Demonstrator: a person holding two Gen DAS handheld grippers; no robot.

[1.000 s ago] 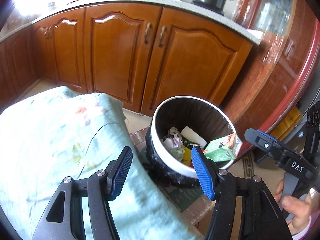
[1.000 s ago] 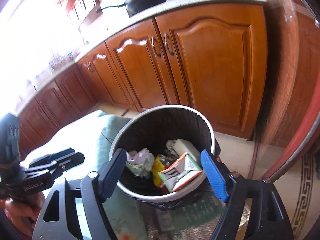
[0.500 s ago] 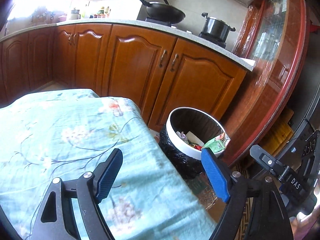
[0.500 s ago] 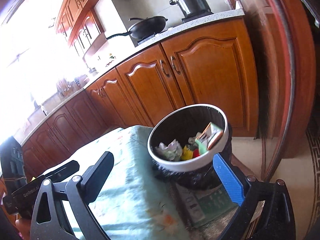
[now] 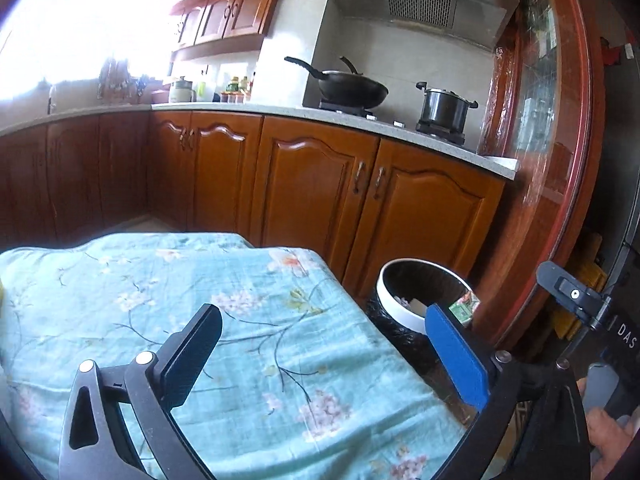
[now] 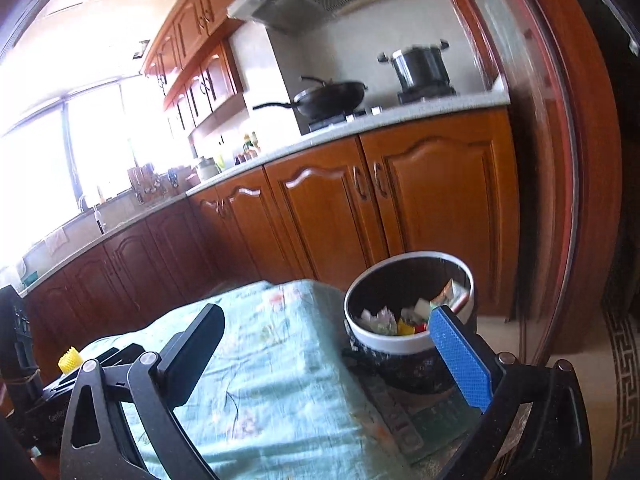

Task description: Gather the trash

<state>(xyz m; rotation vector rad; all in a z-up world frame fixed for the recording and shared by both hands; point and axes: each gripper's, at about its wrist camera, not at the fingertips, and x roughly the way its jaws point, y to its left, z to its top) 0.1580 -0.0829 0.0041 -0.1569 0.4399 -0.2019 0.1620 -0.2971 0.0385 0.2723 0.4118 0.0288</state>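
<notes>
The trash bin (image 6: 408,344) stands on the floor, just beside the cloth-covered surface (image 5: 248,320) and in front of the wooden cabinets (image 5: 320,196). It contains paper scraps and a green carton (image 5: 464,306). Left tongs (image 5: 322,356) and right tongs (image 6: 324,356): jaws just opened wide, nothing between them; both are above the surface, apart from the bin
</notes>
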